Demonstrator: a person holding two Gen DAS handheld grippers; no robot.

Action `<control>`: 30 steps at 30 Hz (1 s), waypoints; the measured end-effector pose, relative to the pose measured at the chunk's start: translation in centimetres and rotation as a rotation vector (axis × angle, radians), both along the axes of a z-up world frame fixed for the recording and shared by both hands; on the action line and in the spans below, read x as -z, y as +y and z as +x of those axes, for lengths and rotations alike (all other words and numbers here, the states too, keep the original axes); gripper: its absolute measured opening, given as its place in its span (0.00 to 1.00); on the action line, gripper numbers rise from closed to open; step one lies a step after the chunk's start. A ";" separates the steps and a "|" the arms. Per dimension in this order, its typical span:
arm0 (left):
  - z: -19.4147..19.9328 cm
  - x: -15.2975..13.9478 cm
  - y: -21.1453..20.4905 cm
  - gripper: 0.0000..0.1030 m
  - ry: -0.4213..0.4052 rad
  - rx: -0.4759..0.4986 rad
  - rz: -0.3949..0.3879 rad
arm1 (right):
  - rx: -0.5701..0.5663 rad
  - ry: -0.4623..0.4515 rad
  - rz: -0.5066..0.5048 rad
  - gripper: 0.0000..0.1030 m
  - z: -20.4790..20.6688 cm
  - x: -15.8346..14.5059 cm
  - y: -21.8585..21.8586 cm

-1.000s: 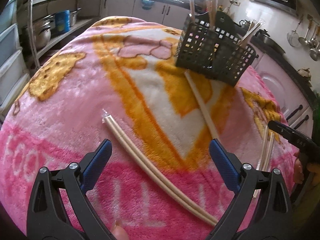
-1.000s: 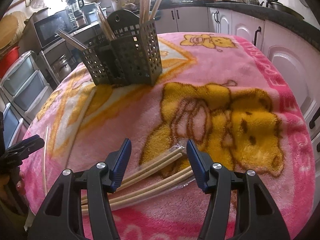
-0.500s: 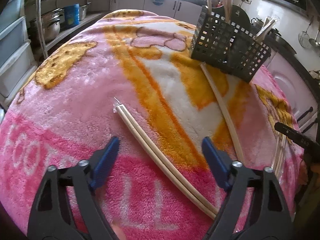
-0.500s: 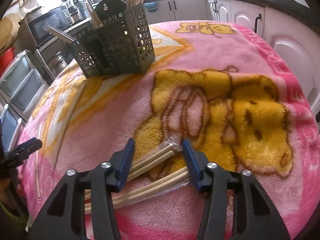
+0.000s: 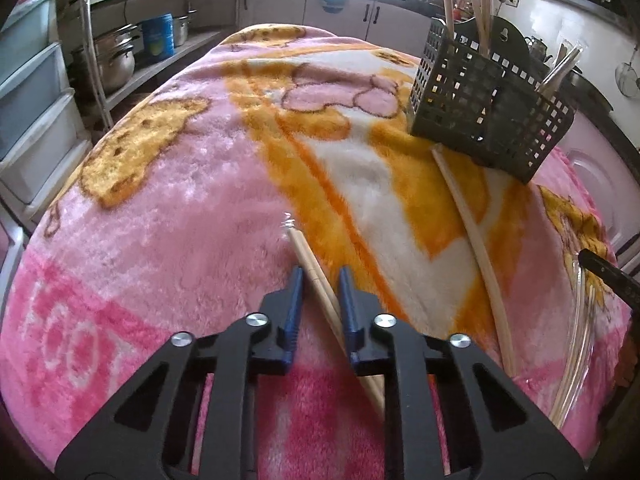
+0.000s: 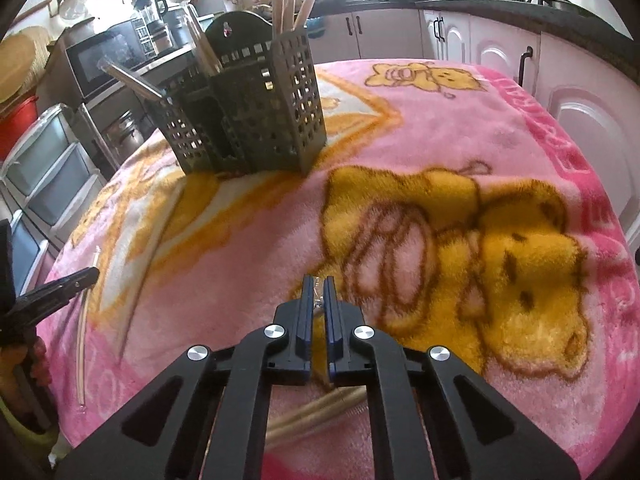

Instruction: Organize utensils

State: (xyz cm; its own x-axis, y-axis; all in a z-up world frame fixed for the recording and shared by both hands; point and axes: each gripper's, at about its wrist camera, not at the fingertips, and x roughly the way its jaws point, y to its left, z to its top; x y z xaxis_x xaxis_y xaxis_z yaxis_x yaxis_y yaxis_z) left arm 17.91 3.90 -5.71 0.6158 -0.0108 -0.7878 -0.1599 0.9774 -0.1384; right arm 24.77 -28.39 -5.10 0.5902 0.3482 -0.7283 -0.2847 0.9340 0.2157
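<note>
My left gripper is closing on a pale pair of chopsticks lying on the pink blanket; the blue pads touch both sides of the pair. In the right wrist view my right gripper is shut, pinching the clear wrapper end of another wrapped chopstick pair, whose sticks run under the jaws. The dark perforated utensil basket stands further back with several chopsticks upright in it. A single long chopstick lies in front of the basket.
Plastic drawers and a shelf with pots stand past the table's left edge. White cabinets line the right side. The other gripper's black tip shows at each view's edge.
Both grippers went from wide open to closed around their chopstick pairs. The left one also tipped forward slightly, bringing the basket higher in its view.
</note>
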 end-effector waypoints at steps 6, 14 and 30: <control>0.9 -0.7 -0.2 0.01 -0.017 0.038 -0.040 | -0.006 -0.032 0.016 0.03 0.4 -1.5 0.4; 1.2 -3.2 -1.2 0.01 -0.086 0.093 -0.079 | -0.011 -0.083 0.034 0.02 0.5 -4.0 0.7; 3.3 -9.5 -2.9 0.01 -0.226 0.194 -0.130 | -0.047 -0.238 0.021 0.02 -0.3 -11.2 2.0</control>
State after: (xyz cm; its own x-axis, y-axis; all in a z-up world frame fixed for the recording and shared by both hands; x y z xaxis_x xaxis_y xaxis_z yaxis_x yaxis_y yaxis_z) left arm 21.25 0.99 3.80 0.7517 -0.2366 -0.6156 0.0763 0.9584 -0.2752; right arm 24.47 -26.41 6.13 0.7270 0.3929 -0.5630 -0.3728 0.9146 0.1569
